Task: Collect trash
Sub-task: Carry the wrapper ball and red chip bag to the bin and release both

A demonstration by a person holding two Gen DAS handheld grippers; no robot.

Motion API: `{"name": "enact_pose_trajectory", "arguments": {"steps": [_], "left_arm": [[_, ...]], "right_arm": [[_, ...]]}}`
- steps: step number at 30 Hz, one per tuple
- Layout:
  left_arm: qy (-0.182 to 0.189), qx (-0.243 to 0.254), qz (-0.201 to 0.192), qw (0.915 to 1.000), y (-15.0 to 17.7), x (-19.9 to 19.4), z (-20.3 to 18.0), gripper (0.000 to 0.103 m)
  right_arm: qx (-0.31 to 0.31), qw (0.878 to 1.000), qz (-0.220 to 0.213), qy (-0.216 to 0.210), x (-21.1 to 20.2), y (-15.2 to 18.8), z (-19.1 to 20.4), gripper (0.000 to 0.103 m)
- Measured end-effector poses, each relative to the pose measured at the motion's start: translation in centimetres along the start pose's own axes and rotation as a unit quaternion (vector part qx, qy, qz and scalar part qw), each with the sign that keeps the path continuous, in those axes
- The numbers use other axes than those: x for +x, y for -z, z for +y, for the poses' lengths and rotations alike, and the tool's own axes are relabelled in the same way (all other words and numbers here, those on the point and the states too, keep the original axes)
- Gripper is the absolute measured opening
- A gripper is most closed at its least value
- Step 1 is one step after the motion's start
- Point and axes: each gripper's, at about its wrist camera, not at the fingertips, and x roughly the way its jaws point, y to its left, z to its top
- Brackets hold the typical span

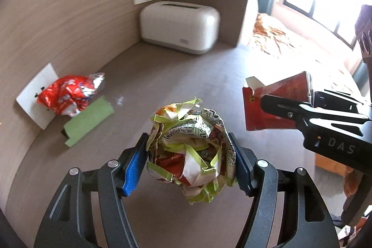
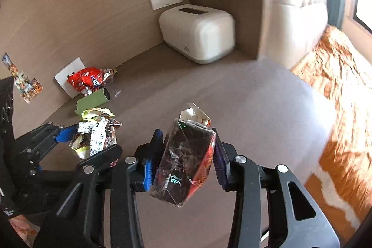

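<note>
Crumpled paper wad [image 1: 190,152] is sitting squeezed in the left gripper [image 1: 189,162]; the right gripper [image 2: 186,155] is clamping a glossy red carton [image 2: 183,162], both above the brown desk [image 1: 186,76], toaster-shaped white box [image 1: 180,27] at twelve o'clock.

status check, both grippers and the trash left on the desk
Left gripper shut on paper wad. Right gripper shut on red box. Red wrapper, green tube still on desk. Nothing blocking.

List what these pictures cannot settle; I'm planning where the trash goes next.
- Bin: none in either view, so the drop-off spot is unknown.
- Socket plate: partly hidden by the red wrapper, both views.
- Box print: unreadable under glare in the right hand-held gripper.
- Paper ball in the left hand-held gripper: print too crumpled.
</note>
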Motion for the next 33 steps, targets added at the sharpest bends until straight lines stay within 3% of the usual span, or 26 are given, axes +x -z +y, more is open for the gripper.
{"name": "enact_pose_trajectory", "arguments": {"steps": [9,19,26,33], "left_arm": [[0.038,0.055,-0.007,0.9977,0.3,-2.8,-6.9,0.064],[0.112,0.140,0.016,0.9836,1.4,-2.2,-17.1,0.064],[0.152,0.199,0.053,0.9666,3.9,0.0,-24.3,0.063],[0.170,0.235,0.107,0.9509,7.2,5.5,-28.9,0.063]], "right_arm": [[0.035,0.998,-0.038,0.042,-6.9,4.1,-4.4,0.043],[0.100,0.989,-0.014,0.104,-11.6,10.4,-10.9,0.043],[0.120,0.983,0.027,0.136,-11.7,14.8,-15.3,0.043],[0.127,0.978,0.077,0.144,-8.3,19.0,-19.9,0.043]]}}
